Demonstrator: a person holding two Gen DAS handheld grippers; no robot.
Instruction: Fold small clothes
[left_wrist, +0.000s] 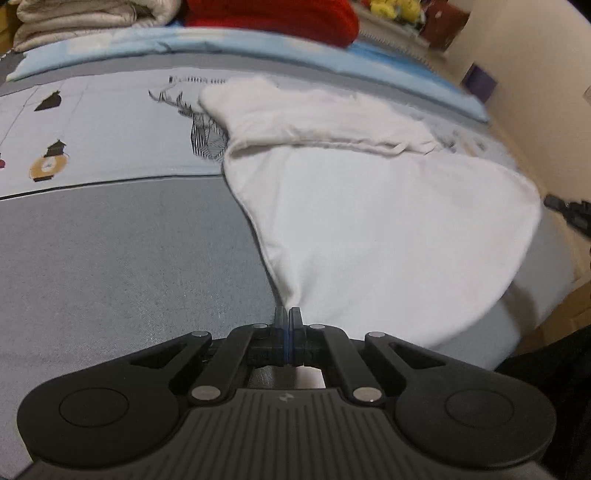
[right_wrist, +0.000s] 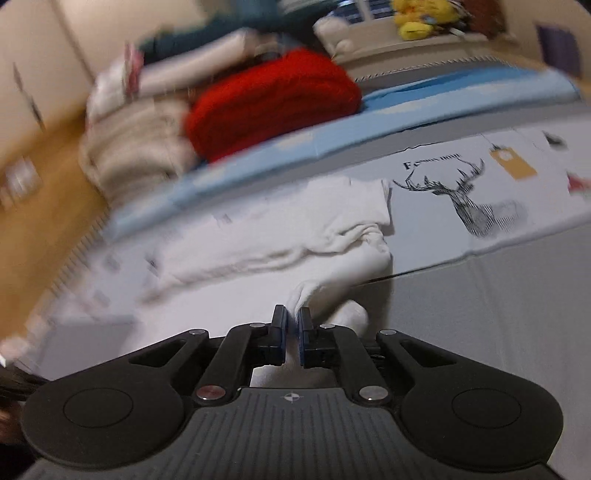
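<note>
Fingers of the left gripper (left_wrist: 287, 314) stand pressed together, with a corner of the white garment (left_wrist: 369, 221) pinched between their tips; from that pinch the cloth fans out wide and taut across the bed cover (left_wrist: 110, 258). The right gripper (right_wrist: 291, 315) has its jaws drawn close on another bunched corner of the white garment (right_wrist: 295, 236), a small fold of fabric rising just between the blue-lined pads, so both hands grip the same piece.

The garment lies on the grey and pale patterned cover, its far part rumpled into a thick roll just beside a printed deer head (right_wrist: 465, 199). In the left wrist view the dark tip of the other gripper shows at the right edge, beyond the cloth's rounded hem.

At the head of the bed a red knitted blanket (right_wrist: 273, 103) rests against a beige folded quilt (right_wrist: 136, 147), both on a light blue sheet (left_wrist: 258, 44). A yellow plush toy (right_wrist: 417, 18) sits on a ledge behind. The right wrist view is blurred on its left side.
</note>
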